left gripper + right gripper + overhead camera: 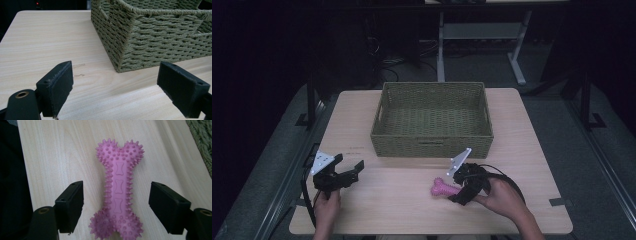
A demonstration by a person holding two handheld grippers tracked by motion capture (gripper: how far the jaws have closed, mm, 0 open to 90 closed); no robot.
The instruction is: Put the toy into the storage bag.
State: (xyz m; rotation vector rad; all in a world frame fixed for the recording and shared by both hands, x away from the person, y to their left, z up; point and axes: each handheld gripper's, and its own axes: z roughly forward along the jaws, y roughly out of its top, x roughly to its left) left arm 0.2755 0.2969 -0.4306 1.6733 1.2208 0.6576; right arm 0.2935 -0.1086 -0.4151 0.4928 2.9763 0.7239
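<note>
A pink spiky rubber bone lies flat on the light wooden table, near the front and right of centre. My right gripper is low over the bone's near end. Its jaws stand on either side of the shaft, with a gap between each pad and the bone. My left gripper rests at the front left of the table, open, with bare tabletop between its pads. It points toward the near left corner of the basket.
A green woven basket stands at the middle back of the table, just beyond both grippers. Its inside looks bare. Dark floor and desk legs lie past the far edge.
</note>
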